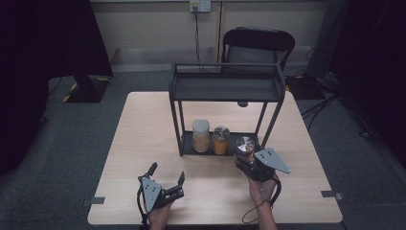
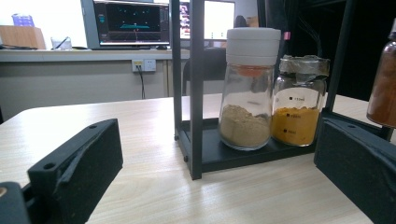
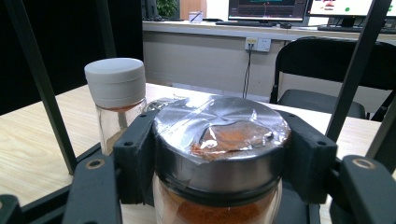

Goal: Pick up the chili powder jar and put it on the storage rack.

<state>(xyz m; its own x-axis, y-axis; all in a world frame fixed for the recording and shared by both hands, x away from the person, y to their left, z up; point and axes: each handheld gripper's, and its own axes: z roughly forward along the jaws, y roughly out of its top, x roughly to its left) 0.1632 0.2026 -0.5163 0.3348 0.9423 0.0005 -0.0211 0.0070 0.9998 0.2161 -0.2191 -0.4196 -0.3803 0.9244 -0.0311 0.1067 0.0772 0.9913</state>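
A black two-tier rack (image 1: 225, 88) stands mid-table. On its lower tray (image 2: 243, 156) sit a white-capped jar (image 1: 201, 135) (image 2: 250, 88) (image 3: 116, 93) of tan powder and a foil-topped jar (image 1: 220, 140) (image 2: 299, 107) of yellow powder. My right gripper (image 1: 245, 155) (image 3: 222, 156) is shut on a third jar (image 1: 245, 145) (image 3: 224, 121) (image 2: 383, 84) of red-brown powder with a silver lid and torn foil, at the tray's right front end. Whether that jar rests on the tray I cannot tell. My left gripper (image 1: 167, 171) (image 2: 215, 186) lies open near the table's front edge, nothing between its jaws.
The rack's upper shelf (image 1: 225, 76) is bare, and its posts (image 3: 355, 70) stand close around the held jar. A black chair (image 1: 256, 45) stands behind the table. Bare tabletop (image 1: 143, 139) lies left of the rack.
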